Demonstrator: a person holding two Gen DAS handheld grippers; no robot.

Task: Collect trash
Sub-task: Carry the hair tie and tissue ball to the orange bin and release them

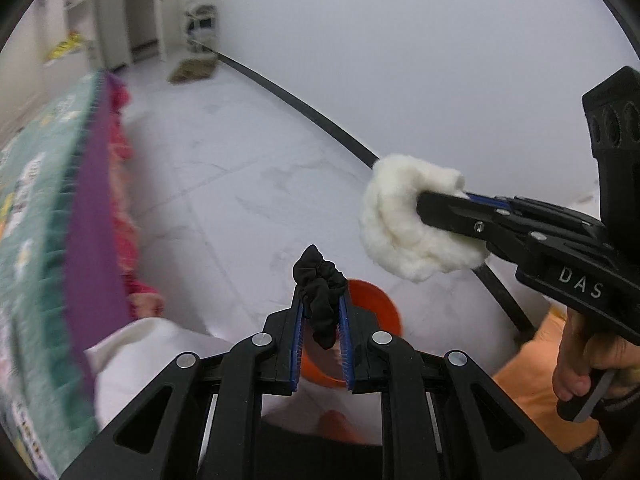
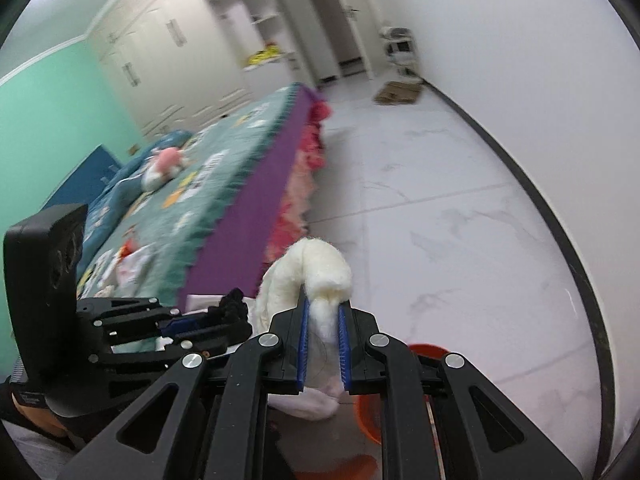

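Left jaws: the left gripper point(image 1: 322, 308) has its blue pads pressed onto a black scrunchie point(image 1: 320, 292), which bunches above the fingertips and hangs down between them.
Right jaws: the right gripper point(image 2: 323, 316) pinches a white cotton wad point(image 2: 312, 280); a tuft is squeezed thin between the pads and the bulk curls up over the tips.
Cross view, left camera: the right gripper point(image 1: 444, 204) enters from the right with the cotton wad point(image 1: 404, 224) at its tip, a hand point(image 1: 580, 364) on its handle.
Cross view, right camera: the left gripper point(image 2: 236, 316) enters from the left, the scrunchie point(image 2: 234, 304) dark at its tip.
Below the jaws: an orange bin point(image 1: 376, 304) with a white liner point(image 1: 440, 320) lies directly under both grippers; its rim point(image 2: 428, 350) shows beside the right fingers.
Trash position: both items are held in the air above the bin, neither touching it.
Left of the bin: a bed with a teal patterned cover point(image 2: 208, 184), purple side panel point(image 2: 256, 200) and pink ruffle point(image 2: 300, 184).
On the bed: a pink plush toy point(image 2: 166, 164).
Floor: white marble-look tiles point(image 2: 440, 200), edged by a dark skirting point(image 2: 560, 224) along the white wall.
Far end: a flattened cardboard piece point(image 2: 400, 92) on the floor, cream wardrobes point(image 2: 160, 52).
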